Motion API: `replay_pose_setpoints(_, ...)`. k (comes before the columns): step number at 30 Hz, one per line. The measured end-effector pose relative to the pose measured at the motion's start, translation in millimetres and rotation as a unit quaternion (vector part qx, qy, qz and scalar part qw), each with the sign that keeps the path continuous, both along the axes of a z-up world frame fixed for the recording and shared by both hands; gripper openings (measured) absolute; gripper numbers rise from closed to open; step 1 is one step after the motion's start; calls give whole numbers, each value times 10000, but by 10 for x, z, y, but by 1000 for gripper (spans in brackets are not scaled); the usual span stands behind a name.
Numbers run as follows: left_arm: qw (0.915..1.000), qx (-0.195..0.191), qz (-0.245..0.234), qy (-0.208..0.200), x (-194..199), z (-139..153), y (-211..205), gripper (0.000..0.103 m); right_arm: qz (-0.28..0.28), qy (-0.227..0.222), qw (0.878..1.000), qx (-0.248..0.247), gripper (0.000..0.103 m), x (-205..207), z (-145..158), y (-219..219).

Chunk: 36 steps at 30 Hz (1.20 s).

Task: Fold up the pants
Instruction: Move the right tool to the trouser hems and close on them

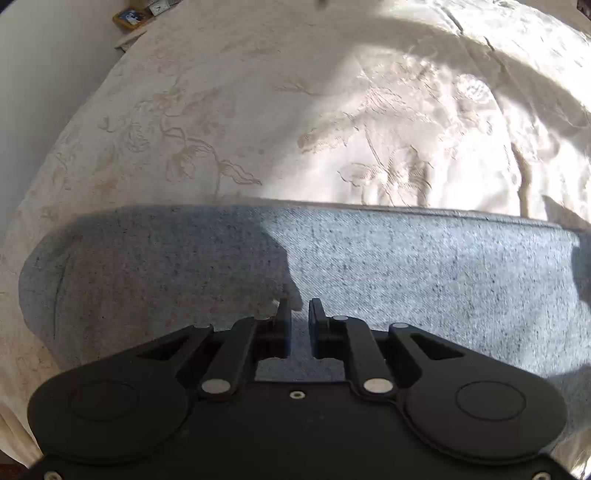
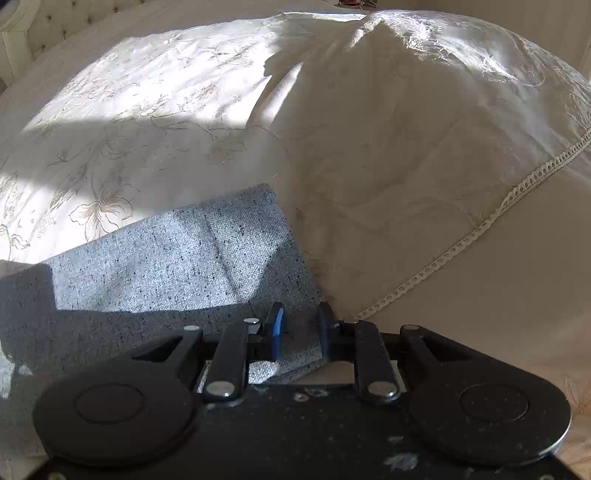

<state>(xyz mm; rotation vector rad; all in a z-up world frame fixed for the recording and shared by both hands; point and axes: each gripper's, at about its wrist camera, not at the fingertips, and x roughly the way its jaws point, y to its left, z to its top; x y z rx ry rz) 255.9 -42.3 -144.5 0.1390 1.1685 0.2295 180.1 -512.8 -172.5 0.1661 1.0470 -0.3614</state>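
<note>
The pants (image 1: 406,280) are grey-blue speckled fabric, folded into a band lying flat across the cream bedspread. In the left wrist view my left gripper (image 1: 299,310) sits over the near part of the fabric, its jaws a narrow gap apart with nothing between them. In the right wrist view the pants (image 2: 177,258) end in a folded corner at the right. My right gripper (image 2: 301,317) hovers over that near right corner, jaws apart and empty. Half of the fabric lies in shadow.
A cream embroidered bedspread (image 1: 258,122) covers the bed. A raised mound of duvet with a lace trim (image 2: 461,243) lies right of the pants. A tufted headboard (image 2: 44,26) is at far left. A small clock and box (image 1: 140,13) stand beyond the bed.
</note>
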Motion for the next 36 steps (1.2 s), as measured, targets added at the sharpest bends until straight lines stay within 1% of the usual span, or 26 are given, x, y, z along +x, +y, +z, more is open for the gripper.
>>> replay_pose_setpoints(3,9996,220,128,-132,162,34,244,19,59,-133,9999,33,22,-60,125,20)
replay_pose_setpoints(5,9985,461,299,-57,312,-61,386,19,-27,-304,9994,145,23,-139,233,21)
replay_pose_setpoints(6,9977,552,374,111,387,-158,455,19,-87,-384,9990,232,23,-178,285,18)
replay_pose_setpoints(7,9962,637,384,456,466,-297,509,19,-146,-441,9985,304,23,-215,324,14)
replay_pose_setpoints(8,9933,729,325,833,529,-451,529,19,-251,-515,9975,421,24,-279,382,3)
replay_pose_setpoints(9,9917,858,208,933,541,-538,506,18,-349,-551,9964,537,26,-337,414,-7)
replay_pose_setpoints(10,9908,1016,56,887,528,-559,449,15,-448,-563,9952,660,27,-397,436,-23)
replay_pose_setpoints(11,9878,1302,-169,839,503,-559,334,14,-555,-553,9937,799,29,-458,445,-43)
replay_pose_setpoints(12,9860,1448,-334,760,462,-533,237,15,-625,-525,9925,914,30,-508,448,-61)
replay_pose_setpoints(13,9863,1455,-445,644,407,-487,155,18,-690,-473,9910,1043,31,-547,431,-74)
replay_pose_setpoints(14,9878,1382,-521,497,344,-423,69,22,-730,-453,9901,1113,31,-588,422,-86)
replay_pose_setpoints(18,9902,1207,-698,36,22,-154,-359,22,-767,-424,9859,1428,33,-739,351,-148)
replay_pose_setpoints(20,9909,974,-922,-94,-127,-49,-623,22,-761,-401,9836,1583,34,-746,275,-188)
replay_pose_setpoints(22,9900,715,-1205,-132,-250,14,-898,22,-781,-381,9819,1683,34,-725,215,-214)
replay_pose_setpoints(26,9856,267,-1671,-23,-414,-19,-1414,22,-866,-347,9783,1849,35,-606,88,-301)
replay_pose_setpoints(29,9821,150,-1874,103,-456,-132,-1667,22,-994,-345,9737,2022,35,-529,1,-402)
replay_pose_setpoints(31,9826,64,-1810,412,-404,-277,-1764,22,-1084,-339,9694,2177,36,-484,-60,-472)
replay_pose_setpoints(33,9839,-143,-1558,867,-376,-461,-1731,21,-1147,-311,9652,2330,37,-452,-133,-531)
replay_pose_setpoints(34,9855,-207,-1402,928,-376,-505,-1704,21,-1133,-325,9641,2380,37,-440,-154,-548)
replay_pose_setpoints(36,9875,-328,-1240,920,-365,-535,-1648,21,-1023,-389,9639,2426,37,-408,-172,-580)
